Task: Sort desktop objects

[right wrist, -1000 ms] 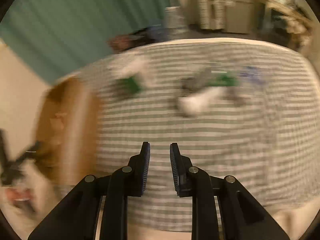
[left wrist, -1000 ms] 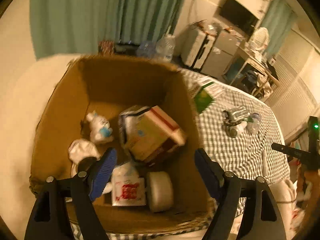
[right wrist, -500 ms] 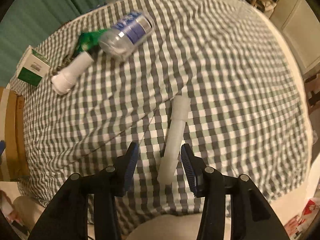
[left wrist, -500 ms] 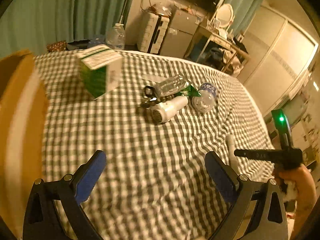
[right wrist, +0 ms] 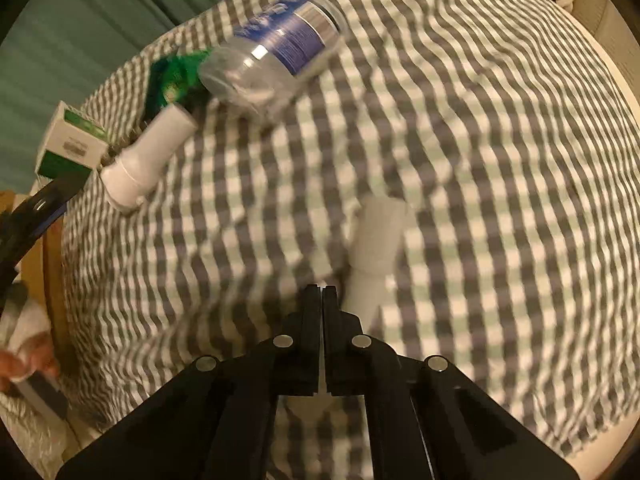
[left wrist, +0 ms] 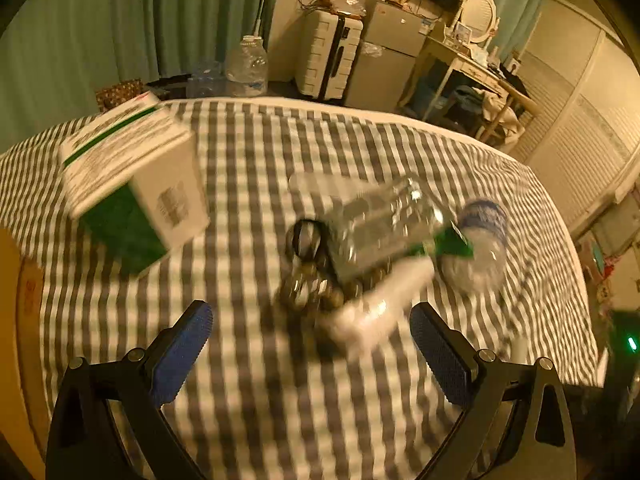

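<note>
Left tongs (left wrist: 310, 344) spread wide over white bottle (left wrist: 376, 308); right tongs (right wrist: 322, 300) just snapped together, empty, beside white tube (right wrist: 374, 252).

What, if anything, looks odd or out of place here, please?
The right gripper is shut on nothing: the white tube lies on the checked cloth just beside its closed jaws, ungripped, which looks like a missed grasp.

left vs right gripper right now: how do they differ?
The left gripper has its jaws spread wide, after opening; the right gripper has its jaws pressed together, after closing. Nothing is between either pair. The left gripper hangs over the cluster with the white bottle and clear bottle; the right gripper sits beside the pale tube, which lies outside its jaws. Both are black and point down at the checked cloth.
</note>
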The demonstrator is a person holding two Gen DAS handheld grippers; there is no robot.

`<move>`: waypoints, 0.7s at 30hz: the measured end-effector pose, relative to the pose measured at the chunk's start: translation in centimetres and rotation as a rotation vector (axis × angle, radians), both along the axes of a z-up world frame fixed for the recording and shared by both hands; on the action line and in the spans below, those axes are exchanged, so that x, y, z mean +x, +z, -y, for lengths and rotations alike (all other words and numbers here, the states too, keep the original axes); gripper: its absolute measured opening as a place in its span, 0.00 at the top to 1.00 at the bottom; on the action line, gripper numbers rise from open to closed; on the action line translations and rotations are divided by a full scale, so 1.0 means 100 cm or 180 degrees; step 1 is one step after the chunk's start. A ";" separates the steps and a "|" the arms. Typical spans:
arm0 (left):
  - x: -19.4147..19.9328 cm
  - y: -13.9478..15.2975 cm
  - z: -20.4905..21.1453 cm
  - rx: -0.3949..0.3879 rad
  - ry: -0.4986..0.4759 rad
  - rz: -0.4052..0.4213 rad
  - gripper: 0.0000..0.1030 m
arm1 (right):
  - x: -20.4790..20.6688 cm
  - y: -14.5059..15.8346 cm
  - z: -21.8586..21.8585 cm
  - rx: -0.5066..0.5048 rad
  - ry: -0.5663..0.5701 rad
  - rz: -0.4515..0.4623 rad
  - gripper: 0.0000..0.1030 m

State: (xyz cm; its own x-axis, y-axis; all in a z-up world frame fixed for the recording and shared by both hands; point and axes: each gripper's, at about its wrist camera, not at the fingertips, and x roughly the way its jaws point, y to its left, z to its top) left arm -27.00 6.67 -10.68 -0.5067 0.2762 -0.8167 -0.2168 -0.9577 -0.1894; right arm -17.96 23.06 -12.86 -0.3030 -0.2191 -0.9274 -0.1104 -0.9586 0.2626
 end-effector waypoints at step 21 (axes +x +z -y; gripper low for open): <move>-0.054 -0.024 -0.055 -0.0265 -0.0723 -0.0157 0.12 | 0.012 -0.010 -0.055 -0.0093 -0.0356 0.0324 0.70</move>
State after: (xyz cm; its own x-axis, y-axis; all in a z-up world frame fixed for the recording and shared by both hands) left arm -32.41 12.20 -13.12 -0.4789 0.3204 -0.8173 -0.4354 -0.8951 -0.0958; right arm -16.78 28.58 -13.88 -0.2316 -0.2167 -0.9484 -0.2435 -0.9309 0.2722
